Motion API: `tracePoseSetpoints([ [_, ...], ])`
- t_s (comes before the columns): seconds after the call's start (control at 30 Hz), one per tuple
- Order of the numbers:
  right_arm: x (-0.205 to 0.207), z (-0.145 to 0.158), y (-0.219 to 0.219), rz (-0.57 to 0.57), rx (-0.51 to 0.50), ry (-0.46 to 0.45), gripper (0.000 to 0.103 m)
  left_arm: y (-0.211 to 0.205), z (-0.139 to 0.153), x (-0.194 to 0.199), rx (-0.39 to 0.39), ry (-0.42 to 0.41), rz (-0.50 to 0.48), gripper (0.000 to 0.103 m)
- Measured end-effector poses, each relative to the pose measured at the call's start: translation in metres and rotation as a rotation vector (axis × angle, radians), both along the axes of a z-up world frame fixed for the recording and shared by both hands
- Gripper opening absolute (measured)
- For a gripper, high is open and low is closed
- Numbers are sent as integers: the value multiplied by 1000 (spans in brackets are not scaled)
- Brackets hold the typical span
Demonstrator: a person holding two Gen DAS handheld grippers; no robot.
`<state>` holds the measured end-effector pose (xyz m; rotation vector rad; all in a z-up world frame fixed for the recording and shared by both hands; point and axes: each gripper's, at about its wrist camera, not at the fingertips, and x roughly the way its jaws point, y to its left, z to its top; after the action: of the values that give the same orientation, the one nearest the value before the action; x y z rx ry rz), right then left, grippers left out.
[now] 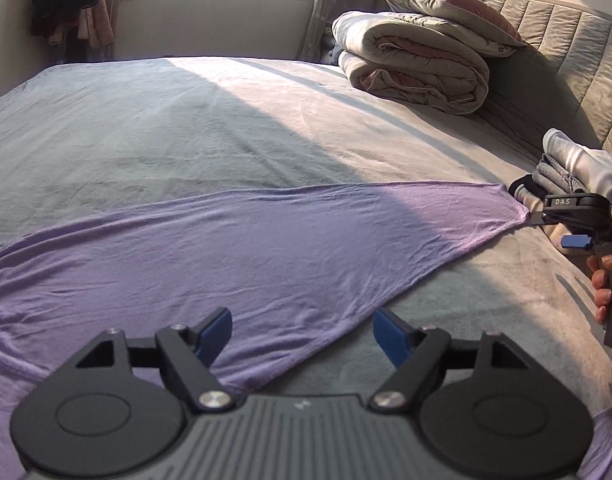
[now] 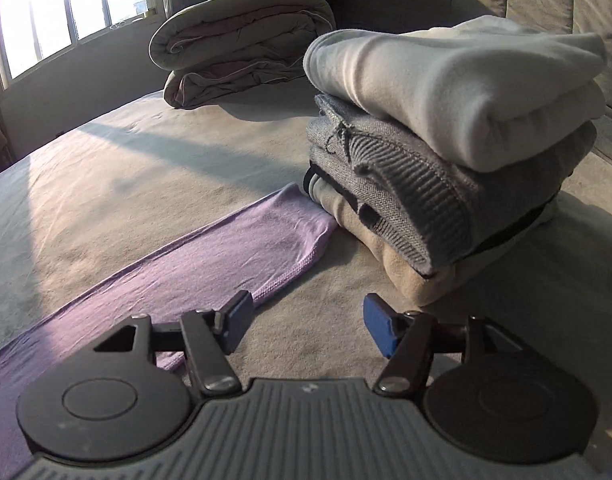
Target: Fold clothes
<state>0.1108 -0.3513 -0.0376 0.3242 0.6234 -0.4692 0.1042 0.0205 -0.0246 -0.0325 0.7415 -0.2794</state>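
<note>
- My left gripper (image 1: 301,334) tilts down over the bed, jaws spread wide with nothing between them, above the lilac garment's near hem.
- My right gripper (image 2: 306,326) tilts down too, jaws apart and empty; my fingers (image 1: 602,280) wrap its handle.
- The lilac garment (image 1: 225,240) lies flat on the grey bedsheet (image 1: 145,120), long axis running from my left gripper to my right, its narrow end by the folded stack.
- The stack of folded clothes (image 2: 446,140) sits just beyond that end; a rolled duvet (image 1: 414,76) lies near the headboard (image 1: 566,60).
</note>
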Motion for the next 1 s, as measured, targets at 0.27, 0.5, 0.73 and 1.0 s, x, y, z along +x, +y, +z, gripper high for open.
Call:
tracePoseSetpoints([
  [0.27, -37, 35, 10, 25, 37, 19, 72, 20, 25, -36, -36, 121, 180, 90],
  [0.5, -99, 55, 28, 165, 67, 25, 76, 44, 37, -80, -103, 107, 167, 93],
  [0.73, -151, 46, 56, 329, 61, 70, 77, 76, 16, -109, -139, 107, 198, 93],
  [1.0, -195, 17, 100, 389, -4, 115, 77, 96, -17, -130, -45, 110, 205, 94],
])
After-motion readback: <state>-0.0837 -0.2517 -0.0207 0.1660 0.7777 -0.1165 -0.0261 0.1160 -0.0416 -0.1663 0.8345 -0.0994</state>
